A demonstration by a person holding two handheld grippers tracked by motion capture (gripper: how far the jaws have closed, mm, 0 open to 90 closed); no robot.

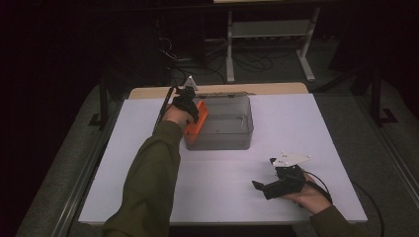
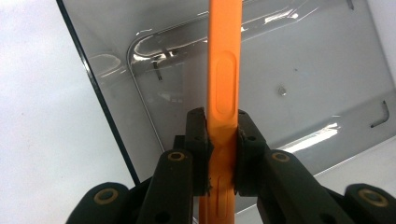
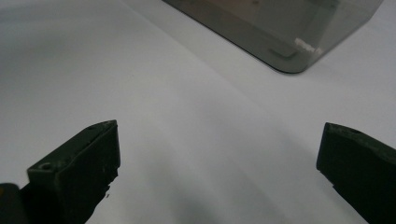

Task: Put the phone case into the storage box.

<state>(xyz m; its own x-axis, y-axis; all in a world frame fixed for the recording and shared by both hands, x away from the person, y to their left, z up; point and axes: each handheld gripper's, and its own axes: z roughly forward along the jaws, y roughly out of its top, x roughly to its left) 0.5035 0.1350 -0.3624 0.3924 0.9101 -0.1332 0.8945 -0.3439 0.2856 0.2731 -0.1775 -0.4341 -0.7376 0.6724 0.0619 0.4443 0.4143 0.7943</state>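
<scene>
Orange flat plastic lid, clamped edgewise in left gripper over smoky transparent plastic bin, probably for fitting; right gripper idle, jaws apart.

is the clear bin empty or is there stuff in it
Nearly empty. In the left gripper view the clear bin shows its bare floor, apart from an orange lid held edge-on over it and a small L-shaped piece.

- orange lid: plain bright orange, no pattern.
- storage box: clear smoky grey plastic with white glints.
- left gripper: black, brass-coloured rivets on its links.
- right gripper: black, with a pale grey three-cornered plate on top.
- table top: plain white, with a light wood edge at the far side.
- sleeve: olive green, unpatterned.
</scene>
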